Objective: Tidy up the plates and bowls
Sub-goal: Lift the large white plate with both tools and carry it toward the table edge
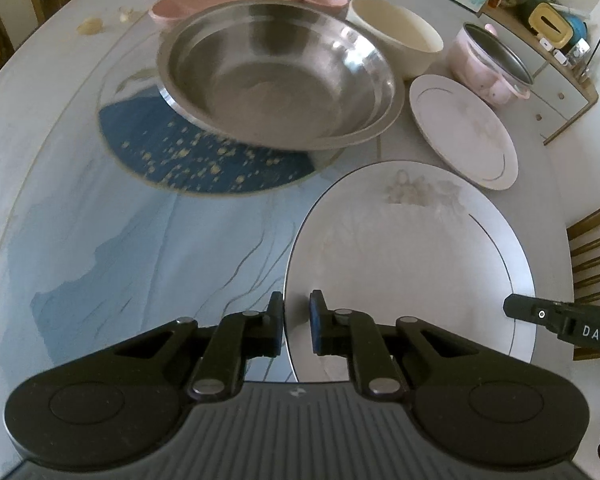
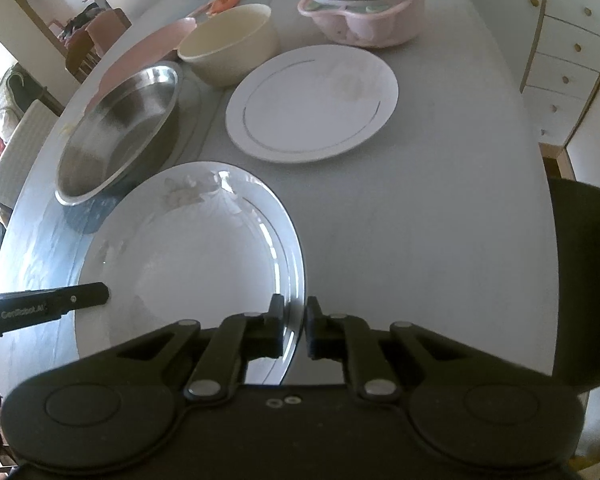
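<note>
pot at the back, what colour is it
Pale pink pot with a dark metal inside; clearest in the right wrist view.

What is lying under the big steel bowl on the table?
Under the steel bowl lies a round blue mat with gold speckles; its near part shows on the table. The part beneath the bowl is covered, so anything else there cannot be seen.
</note>
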Tool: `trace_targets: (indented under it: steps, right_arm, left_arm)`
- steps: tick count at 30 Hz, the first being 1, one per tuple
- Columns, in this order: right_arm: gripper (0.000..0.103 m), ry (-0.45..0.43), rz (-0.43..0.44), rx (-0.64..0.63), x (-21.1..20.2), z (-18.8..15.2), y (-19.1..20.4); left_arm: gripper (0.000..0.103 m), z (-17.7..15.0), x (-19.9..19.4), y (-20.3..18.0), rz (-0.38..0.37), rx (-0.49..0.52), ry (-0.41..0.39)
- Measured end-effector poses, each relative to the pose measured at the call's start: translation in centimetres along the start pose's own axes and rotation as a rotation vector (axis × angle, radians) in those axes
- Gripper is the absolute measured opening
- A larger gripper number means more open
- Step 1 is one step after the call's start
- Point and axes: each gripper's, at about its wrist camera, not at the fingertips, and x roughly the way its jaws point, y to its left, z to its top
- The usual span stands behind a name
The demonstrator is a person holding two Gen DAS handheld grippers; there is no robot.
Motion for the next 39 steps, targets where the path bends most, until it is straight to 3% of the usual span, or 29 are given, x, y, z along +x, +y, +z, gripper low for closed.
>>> trace_targets:
  steps: [7,17,31,39]
  right_arm:
    - [0.01,0.014,0.017,-0.025,-0.4,-1.9,3.0]
    - [0.01,0.029,0.046,-0.102,0.2,-4.0,10.4]
    - [0.01,0.051,0.121,-0.209,4.0,-5.7,23.4]
    - [0.011,0.06,0.123,-0.219,6.0,-6.4,27.0]
  left_arm:
    - [0.012,-2.2,-1.8,3.3,0.007,-0.025,0.009]
    - [0.012,-5.8,-4.9,10.8,0.042,-0.094,-0.027]
    - [0.012,-6.8,-9.7,23.7,0.134,-0.177,-0.074]
    - [0.012,-6.8,-10.4,27.1,0.15,-0.16,-0.09]
